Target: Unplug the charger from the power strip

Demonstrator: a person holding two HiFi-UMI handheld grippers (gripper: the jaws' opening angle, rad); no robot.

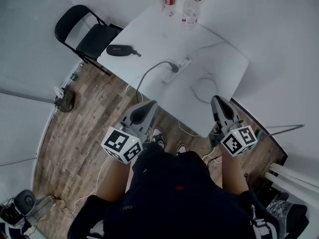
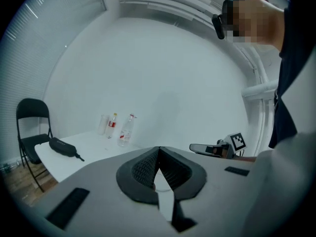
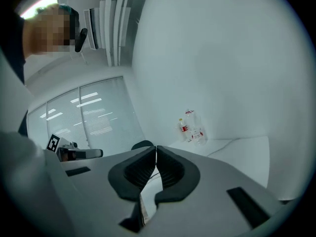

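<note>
both tools low in front of the person, short of the white table (image 1: 149, 36). left gripper (image 1: 148, 107): jaws pressed together, nothing between. right gripper (image 1: 217, 101): same, pressed together, empty. on the table beyond: loose white cable loop (image 1: 202, 88), then white power strip (image 1: 183, 63) with dark charger plug (image 1: 174, 67) seated in it, grey lead trailing off the near edge. farther: black oblong pouch (image 1: 118, 50), 2 clear plastic bottles (image 1: 189, 9).
</note>
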